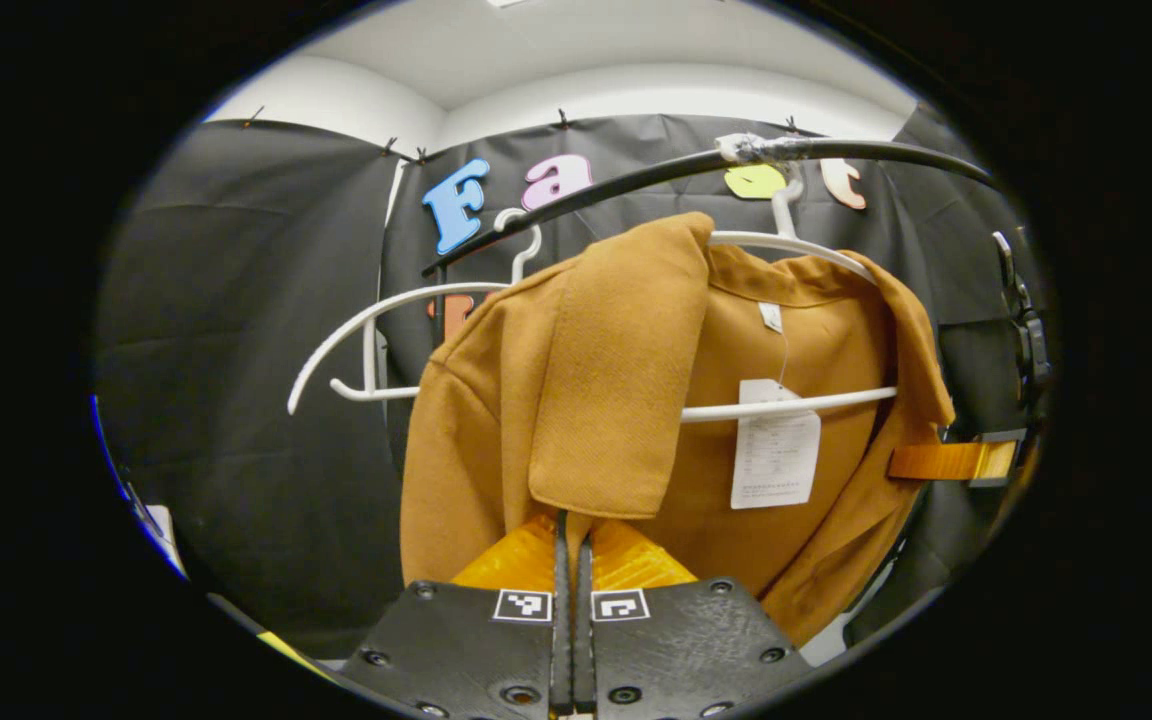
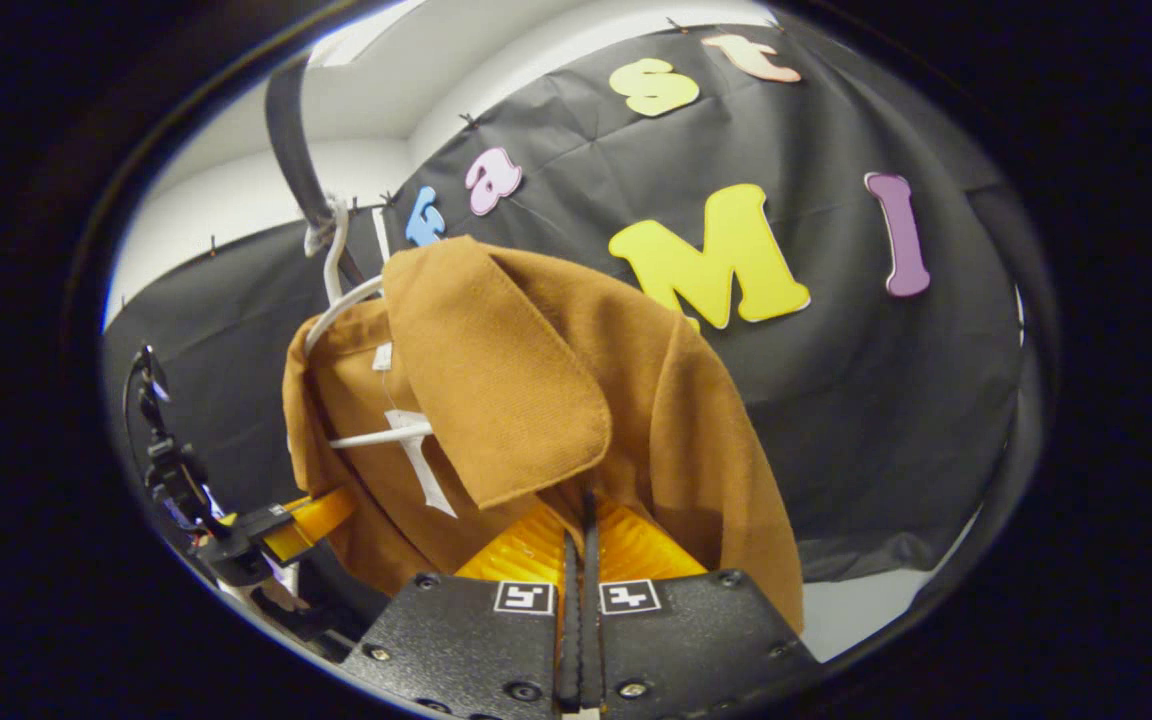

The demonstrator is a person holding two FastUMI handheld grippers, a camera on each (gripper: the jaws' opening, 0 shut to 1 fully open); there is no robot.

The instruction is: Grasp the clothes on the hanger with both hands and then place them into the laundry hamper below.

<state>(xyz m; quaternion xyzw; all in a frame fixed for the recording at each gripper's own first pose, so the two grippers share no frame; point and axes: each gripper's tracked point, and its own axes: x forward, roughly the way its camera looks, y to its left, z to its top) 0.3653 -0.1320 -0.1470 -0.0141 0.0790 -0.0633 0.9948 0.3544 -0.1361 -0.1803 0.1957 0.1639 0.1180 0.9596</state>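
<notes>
Mustard-brown woven jacket point(image 1: 576, 400) hanging on a white plastic hanger point(image 1: 796, 400), just ahead of and above both tools. Left gripper point(image 1: 572, 545) and right gripper point(image 2: 581, 530) each apparently pinched on a lapel's lower edge; hamper presumably below.

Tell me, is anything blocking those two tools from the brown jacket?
Nothing visible does. The left tool sits closed right at the jacket lapel's lower edge, and the right tool likewise under the other lapel. The jacket hangs on the white hanger.
</notes>
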